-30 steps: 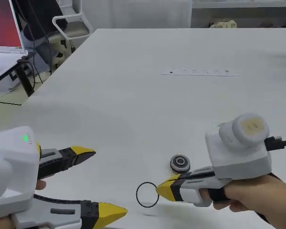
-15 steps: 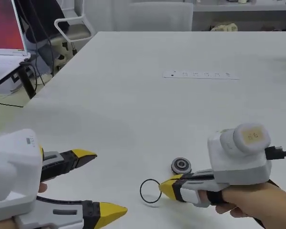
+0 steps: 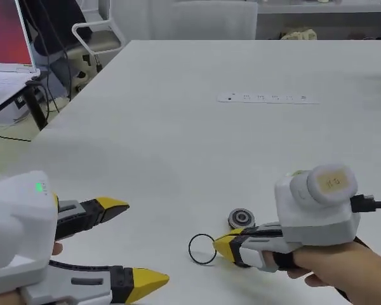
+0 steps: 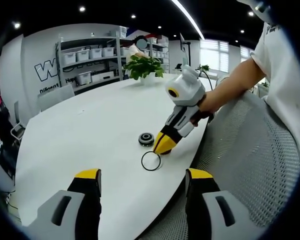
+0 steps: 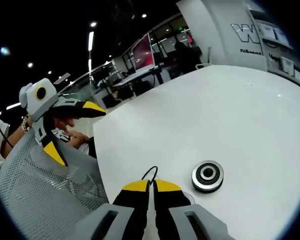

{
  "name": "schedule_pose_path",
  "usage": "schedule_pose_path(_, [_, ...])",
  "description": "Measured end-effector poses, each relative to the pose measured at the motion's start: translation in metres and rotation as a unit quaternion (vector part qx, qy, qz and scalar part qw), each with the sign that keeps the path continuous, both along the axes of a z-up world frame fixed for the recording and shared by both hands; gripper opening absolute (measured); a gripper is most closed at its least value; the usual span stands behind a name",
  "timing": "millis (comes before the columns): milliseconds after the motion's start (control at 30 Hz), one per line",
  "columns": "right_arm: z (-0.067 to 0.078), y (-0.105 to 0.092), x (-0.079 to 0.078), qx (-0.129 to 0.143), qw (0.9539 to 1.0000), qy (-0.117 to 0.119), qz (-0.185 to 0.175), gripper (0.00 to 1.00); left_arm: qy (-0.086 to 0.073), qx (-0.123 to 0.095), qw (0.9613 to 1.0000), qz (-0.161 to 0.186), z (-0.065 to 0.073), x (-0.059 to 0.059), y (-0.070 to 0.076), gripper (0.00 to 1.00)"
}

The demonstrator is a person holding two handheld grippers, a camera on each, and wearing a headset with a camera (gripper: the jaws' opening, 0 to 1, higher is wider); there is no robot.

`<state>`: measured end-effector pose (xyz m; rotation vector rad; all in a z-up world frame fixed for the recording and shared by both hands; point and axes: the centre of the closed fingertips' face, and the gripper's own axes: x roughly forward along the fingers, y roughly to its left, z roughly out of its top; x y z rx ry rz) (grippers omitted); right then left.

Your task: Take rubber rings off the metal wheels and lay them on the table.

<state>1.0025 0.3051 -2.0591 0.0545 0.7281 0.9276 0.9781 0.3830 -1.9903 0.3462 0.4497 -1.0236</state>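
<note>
Two fingers [image 5: 137,186] of my right gripper [image 5: 151,184] are pinched together on the rubber ring [image 3: 190,249]. It's a thin black loop sticking out past the tips, low at the bench [image 3: 178,127] near its front edge, prob. touching. Metal wheel [image 3: 241,218] lies just beside, no ring on it afaict. Reads as the lay-down step; next I'd spread the fingers & lift clear. Left gripper [image 3: 136,241] is spread wide, holding nothing, well apart.

so the left gripper [image 4: 144,176] has its jaws gaping wide over the white bench [image 4: 90,120], right gripper [image 4: 162,146] pinching a thin black rubber ring [image 4: 151,170], small round metal wheel [image 4: 146,139] just beside it
</note>
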Motion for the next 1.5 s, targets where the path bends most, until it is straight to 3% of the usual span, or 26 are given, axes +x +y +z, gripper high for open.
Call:
schedule_pose_path(367, [0.0, -0.007, 0.004, -0.013, 0.9999, 0.002, -0.006, 0.08, -0.002, -0.001, 1.0, 0.003, 0.0, 0.001, 0.001, 0.64])
schedule_pose_path(633, [0.015, -0.015, 0.014, -0.01, 0.9997, -0.011, -0.019, 0.11, -0.002, -0.002, 1.0, 0.005, 0.001, 0.001, 0.001, 0.64])
schedule_pose_path(1100, [0.057, -0.024, 0.027, 0.005, 0.9975, -0.067, -0.021, 0.15, -0.001, -0.003, 1.0, 0.008, 0.001, 0.001, 0.001, 0.64])
schedule_pose_path(1500, [0.082, -0.042, 0.033, -0.005, 0.9937, -0.11, -0.02, 0.16, 0.0, -0.006, 0.9999, 0.01, 0.001, 0.003, 0.002, 0.63])
